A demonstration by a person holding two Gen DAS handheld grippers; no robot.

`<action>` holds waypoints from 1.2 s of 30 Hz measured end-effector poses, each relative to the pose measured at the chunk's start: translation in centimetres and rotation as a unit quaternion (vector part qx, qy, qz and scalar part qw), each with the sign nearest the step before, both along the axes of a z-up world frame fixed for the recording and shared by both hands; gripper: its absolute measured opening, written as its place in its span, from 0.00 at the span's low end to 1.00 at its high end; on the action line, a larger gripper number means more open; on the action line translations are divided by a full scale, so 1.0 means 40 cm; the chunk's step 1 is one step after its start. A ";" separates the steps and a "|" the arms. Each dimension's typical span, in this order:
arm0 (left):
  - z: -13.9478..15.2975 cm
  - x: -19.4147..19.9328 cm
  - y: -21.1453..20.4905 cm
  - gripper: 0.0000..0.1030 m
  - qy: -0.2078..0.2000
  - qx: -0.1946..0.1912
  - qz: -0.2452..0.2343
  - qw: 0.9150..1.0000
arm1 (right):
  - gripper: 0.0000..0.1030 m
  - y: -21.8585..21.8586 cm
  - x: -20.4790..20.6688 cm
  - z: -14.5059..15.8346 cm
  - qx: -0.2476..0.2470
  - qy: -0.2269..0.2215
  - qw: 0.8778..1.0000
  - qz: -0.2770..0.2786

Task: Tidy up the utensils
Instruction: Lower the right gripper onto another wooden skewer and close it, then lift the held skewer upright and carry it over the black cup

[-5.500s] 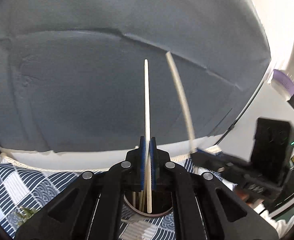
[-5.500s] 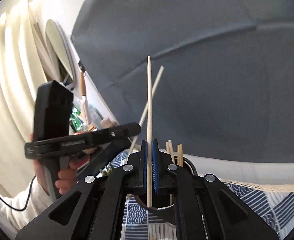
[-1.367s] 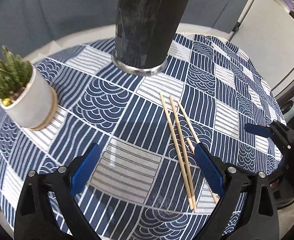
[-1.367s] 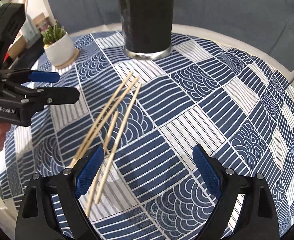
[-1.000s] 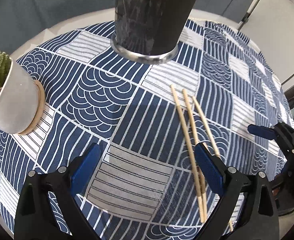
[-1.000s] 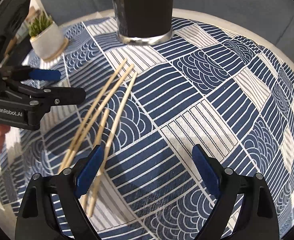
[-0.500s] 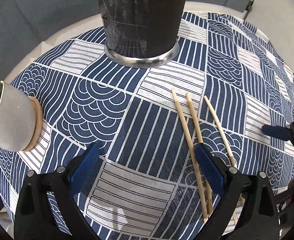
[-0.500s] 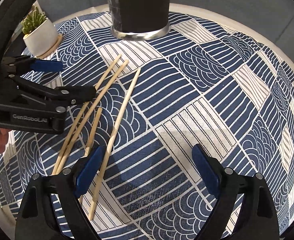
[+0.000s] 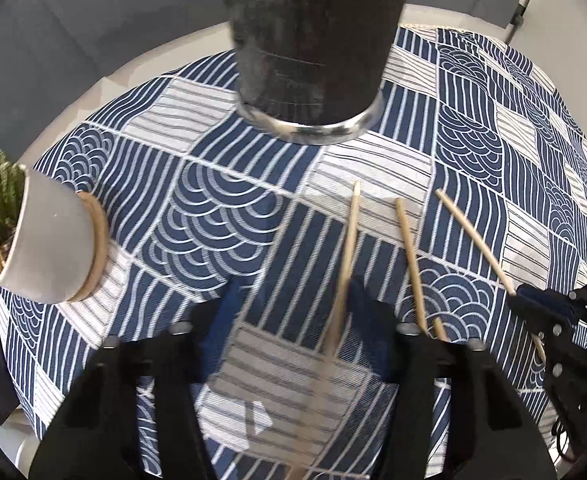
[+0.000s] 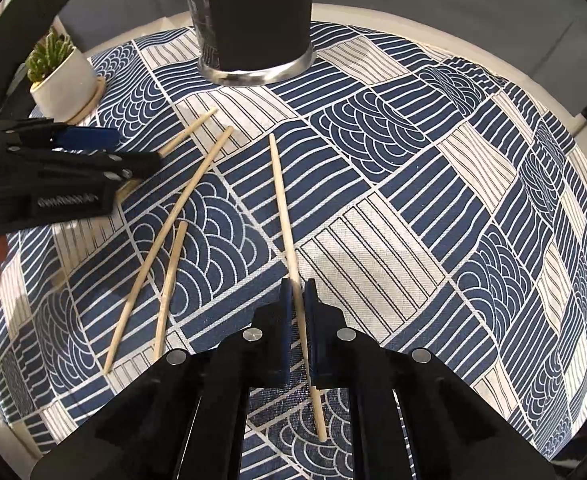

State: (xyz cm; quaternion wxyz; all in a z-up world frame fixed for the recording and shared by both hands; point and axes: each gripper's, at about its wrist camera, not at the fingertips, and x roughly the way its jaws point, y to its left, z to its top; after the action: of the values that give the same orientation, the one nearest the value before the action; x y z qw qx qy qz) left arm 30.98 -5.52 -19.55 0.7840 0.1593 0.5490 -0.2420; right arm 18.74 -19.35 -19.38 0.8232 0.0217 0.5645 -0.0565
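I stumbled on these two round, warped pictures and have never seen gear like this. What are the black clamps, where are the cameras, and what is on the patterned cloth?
No robot here: a person holds a two-finger clamp in each hand, each carrying a wide-angle camera that looks along its fingers. One picture comes from the left gripper, the other from the right gripper. On the blue and white tablecloth stand a black holder and a small potted plant, and wooden chopsticks lie loose. The right gripper has shut on one chopstick. The left one's fingers are closing, blurred, around another chopstick.
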 end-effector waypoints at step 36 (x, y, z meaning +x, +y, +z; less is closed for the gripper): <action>0.299 0.000 0.230 0.05 -0.027 -0.113 0.077 0.990 | 0.05 -0.083 0.029 0.326 0.097 -0.149 0.983 0.033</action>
State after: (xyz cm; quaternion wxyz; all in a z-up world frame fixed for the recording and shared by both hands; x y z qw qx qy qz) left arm 30.97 3.68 -7.60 0.8280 0.0336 0.5071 -0.2371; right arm 19.90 -22.65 -6.33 0.8937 0.0908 0.4385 0.0297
